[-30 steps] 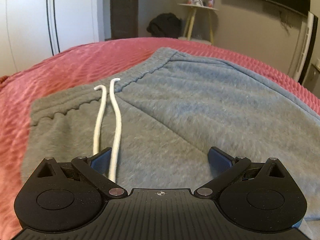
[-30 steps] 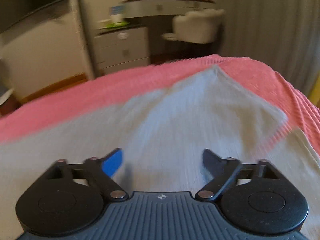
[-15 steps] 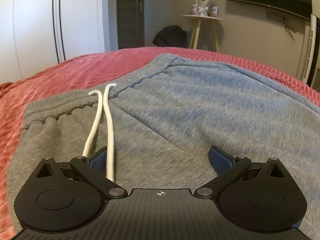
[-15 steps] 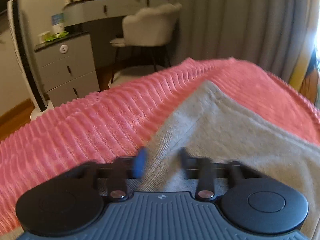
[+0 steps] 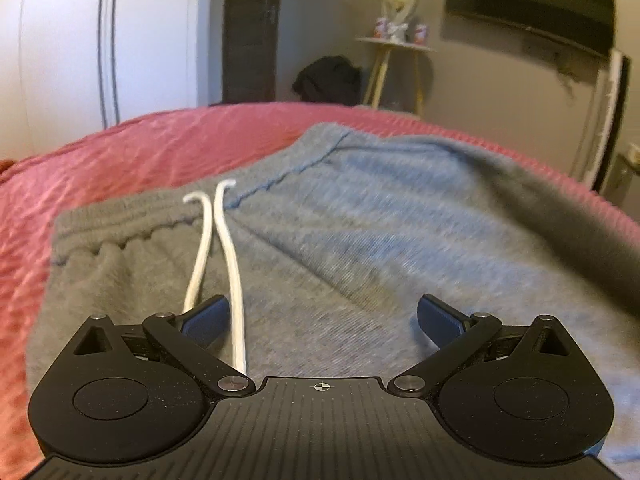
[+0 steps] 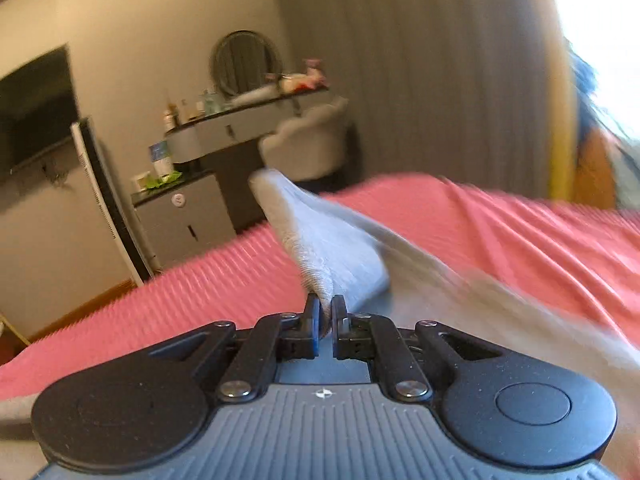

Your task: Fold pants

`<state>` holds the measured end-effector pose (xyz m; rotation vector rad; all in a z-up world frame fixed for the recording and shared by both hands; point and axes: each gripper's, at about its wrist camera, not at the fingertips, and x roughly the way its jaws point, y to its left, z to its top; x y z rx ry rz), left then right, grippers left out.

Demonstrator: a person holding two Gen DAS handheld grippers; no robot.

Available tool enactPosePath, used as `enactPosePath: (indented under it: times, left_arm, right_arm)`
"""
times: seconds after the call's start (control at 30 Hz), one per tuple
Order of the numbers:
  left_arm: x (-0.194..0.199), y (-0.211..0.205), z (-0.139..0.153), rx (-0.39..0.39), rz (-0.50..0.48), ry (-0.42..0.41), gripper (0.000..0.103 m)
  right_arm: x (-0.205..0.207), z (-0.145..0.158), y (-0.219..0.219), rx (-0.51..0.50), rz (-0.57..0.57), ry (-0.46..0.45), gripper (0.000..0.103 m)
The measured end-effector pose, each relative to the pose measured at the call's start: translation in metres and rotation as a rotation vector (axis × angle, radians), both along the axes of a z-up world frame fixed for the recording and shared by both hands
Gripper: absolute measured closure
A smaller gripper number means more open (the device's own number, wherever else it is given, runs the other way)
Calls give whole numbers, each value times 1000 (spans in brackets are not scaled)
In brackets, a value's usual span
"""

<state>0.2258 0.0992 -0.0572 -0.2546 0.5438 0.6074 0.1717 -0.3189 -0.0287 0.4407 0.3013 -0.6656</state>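
Note:
Grey sweatpants point(image 5: 360, 240) lie flat on a pink bedspread point(image 5: 160, 152), waistband at the far left with a white drawstring point(image 5: 228, 240) trailing toward me. My left gripper point(image 5: 322, 316) is open just above the cloth below the waistband; the drawstring runs past its left finger. In the right wrist view my right gripper point(image 6: 326, 314) is shut on the hem of a pant leg point(image 6: 320, 240), which rises off the bedspread point(image 6: 500, 220) in a lifted fold.
A white wardrobe point(image 5: 100, 40), a dark door and a small side table point(image 5: 394, 44) stand beyond the bed. A wall TV point(image 5: 528, 4) hangs at right. A vanity with chair point(image 6: 308, 140), drawers and curtains stand behind the bed.
My right gripper has closed on the pant leg hem and lifted it off the bed. My left gripper has stayed open over the waist area, shifting only slightly.

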Motion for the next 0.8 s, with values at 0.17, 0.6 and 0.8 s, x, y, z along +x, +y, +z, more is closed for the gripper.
enactPosePath:
  times: [0.17,0.6,0.8]
  left_arm:
    - [-29,-4,42,-23,-106,-147,0]
    - [82,57,45,-732,-450,30,14]
    - [143,47,9,-912,-465,98,32]
  right_arm:
    - [-108,-66,-2,171,-77,194,97]
    - [-102,-82,-86,462,36,6,80]
    - [-118,-99,-82,582,3,-129,76]
